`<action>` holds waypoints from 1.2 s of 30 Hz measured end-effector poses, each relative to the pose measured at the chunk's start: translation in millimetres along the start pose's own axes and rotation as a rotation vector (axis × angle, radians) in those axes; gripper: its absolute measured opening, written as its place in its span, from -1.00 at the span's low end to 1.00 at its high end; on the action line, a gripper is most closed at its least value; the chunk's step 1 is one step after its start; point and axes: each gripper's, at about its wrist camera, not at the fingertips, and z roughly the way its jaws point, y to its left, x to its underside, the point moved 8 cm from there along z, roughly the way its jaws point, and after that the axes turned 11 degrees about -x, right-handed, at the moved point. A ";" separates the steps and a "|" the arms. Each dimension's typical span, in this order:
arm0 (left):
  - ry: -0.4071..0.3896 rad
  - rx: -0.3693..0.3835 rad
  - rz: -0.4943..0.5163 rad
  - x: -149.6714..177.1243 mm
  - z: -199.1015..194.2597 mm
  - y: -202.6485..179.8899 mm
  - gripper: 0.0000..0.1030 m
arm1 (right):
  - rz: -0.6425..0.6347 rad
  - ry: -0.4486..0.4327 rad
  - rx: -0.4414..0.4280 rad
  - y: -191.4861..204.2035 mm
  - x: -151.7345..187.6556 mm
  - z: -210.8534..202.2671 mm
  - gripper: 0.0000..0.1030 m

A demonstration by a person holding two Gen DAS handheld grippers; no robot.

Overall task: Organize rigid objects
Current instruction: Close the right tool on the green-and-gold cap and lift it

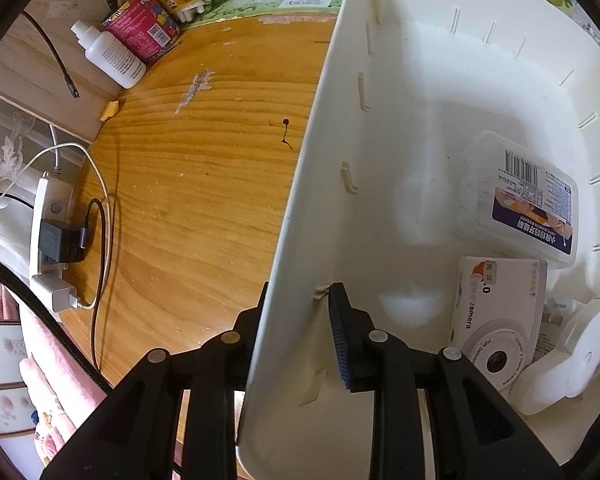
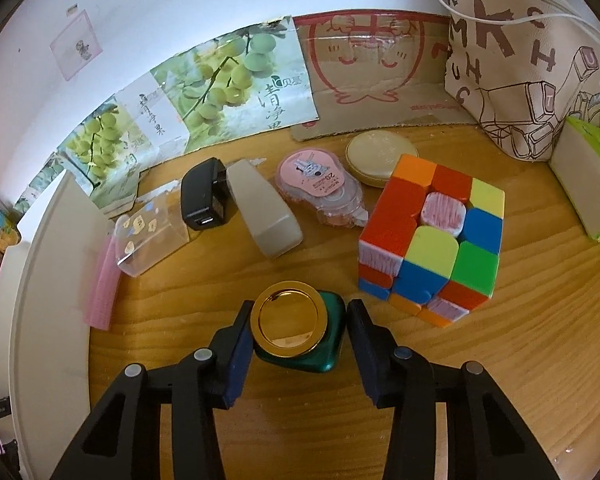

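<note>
Step in hand: the right gripper (image 2: 298,332) brackets a small green bottle with a gold cap (image 2: 296,330) on the wooden table (image 2: 220,292), apparently about to pick it up for the bin.
Right claw: apart; the left pad looks to touch the gold cap, the right pad stands just clear of the green body, so no grip yet.
Left claw: the left gripper (image 1: 296,320) is clamped on the side wall of the white bin (image 1: 300,216), one finger outside and one inside, steadying it.
Already in the bin: a floss-pick box (image 1: 516,200), a toy camera (image 1: 496,320) and a white plug adapter (image 1: 568,356), all toward its right side.
Still on the table: a colour cube (image 2: 432,240) near the bottle, and further back a black charger (image 2: 204,196), a grey stapler-like block (image 2: 268,212), a pink tape dispenser (image 2: 320,188), a round cream compact (image 2: 380,156) and a clear plastic box (image 2: 148,236).
Next move calls for: closing squarely on the bottle's body rather than the slick cap, then lifting straight up clear of the cube and carrying it left over the bin's rim.
Risk: judged modest; a lopsided squeeze could tip or twist the bottle.
</note>
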 end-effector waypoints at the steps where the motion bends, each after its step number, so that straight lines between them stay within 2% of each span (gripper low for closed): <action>1: -0.003 -0.007 -0.005 0.1 -0.4 0.2 -0.40 | 0.000 0.003 -0.001 0.5 1.4 -0.5 -0.11; 6: -0.021 -0.020 -0.013 2.1 -2.2 0.0 -0.36 | -0.003 0.031 -0.005 6.9 12.8 -3.5 -0.12; 20: -0.045 0.029 -0.033 1.7 -1.8 0.9 -0.37 | -0.046 0.078 -0.077 42.8 52.5 -23.4 -0.12; 26: -0.043 0.040 0.002 -0.5 0.7 -2.8 -0.41 | -0.065 0.068 -0.108 68.5 67.3 -33.8 -0.12; 29: -0.031 0.073 0.017 1.4 1.4 -4.5 -0.41 | -0.074 0.062 -0.117 82.6 74.5 -37.0 -0.12; 36: -0.033 0.101 0.117 3.6 2.7 -8.1 -0.40 | -0.108 0.000 -0.114 121.8 87.4 -50.6 -0.12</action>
